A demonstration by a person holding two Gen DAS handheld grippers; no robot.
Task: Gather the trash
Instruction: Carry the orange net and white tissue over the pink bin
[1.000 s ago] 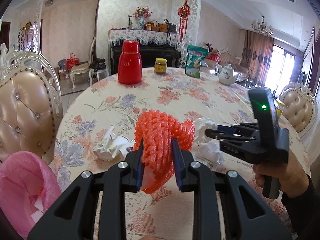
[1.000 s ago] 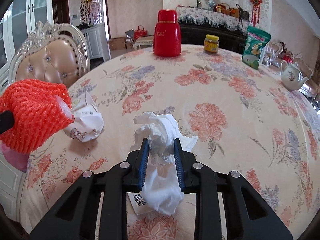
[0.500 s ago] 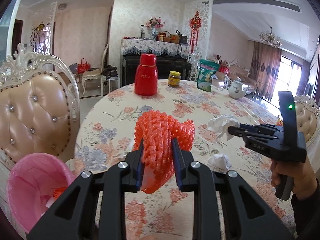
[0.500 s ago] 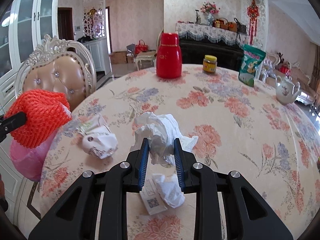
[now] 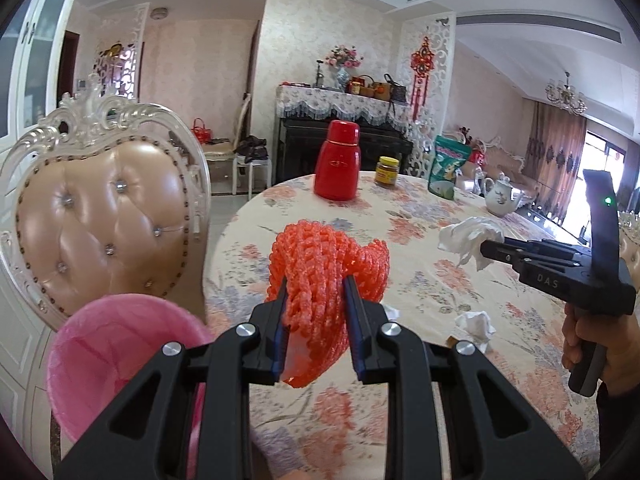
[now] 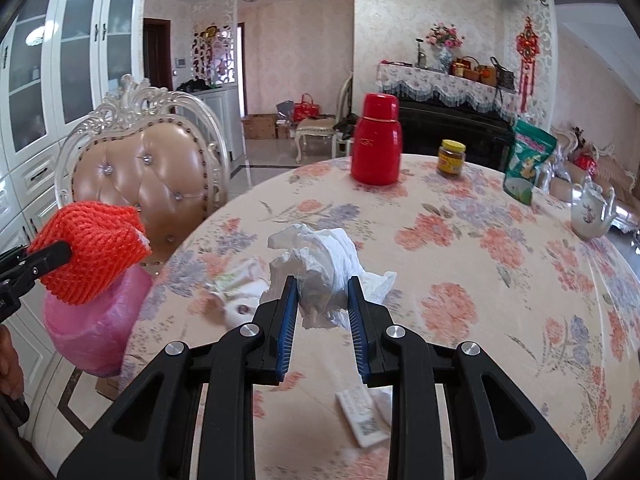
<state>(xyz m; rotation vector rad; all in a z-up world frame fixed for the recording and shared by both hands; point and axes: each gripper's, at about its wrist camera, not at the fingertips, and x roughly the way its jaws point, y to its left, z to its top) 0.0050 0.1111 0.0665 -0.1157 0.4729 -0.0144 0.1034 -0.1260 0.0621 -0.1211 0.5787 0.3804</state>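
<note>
My left gripper (image 5: 315, 292) is shut on an orange foam fruit net (image 5: 328, 264) and holds it in the air near the table's left edge; in the right wrist view the net (image 6: 92, 248) hangs just above a pink-lined trash bin (image 6: 94, 328). The bin (image 5: 120, 344) sits low left beside the table. My right gripper (image 6: 322, 292) is shut on a crumpled white tissue (image 6: 320, 264), held above the table; it also shows in the left wrist view (image 5: 472, 236). More crumpled paper (image 6: 240, 296) and a small white wrapper (image 6: 362, 412) lie on the table.
The round table with floral cloth (image 6: 500, 280) carries a red thermos (image 6: 376, 140), a yellow-lidded jar (image 6: 452, 158), a green snack bag (image 6: 528, 160) and a teapot (image 6: 592, 212) at the far side. A padded chair (image 5: 100, 216) stands behind the bin.
Both grippers rose and swung left with their loads. The orange net now hangs over the pink bin. The tissue lifted clear of the table, leaving a small scrap behind.
</note>
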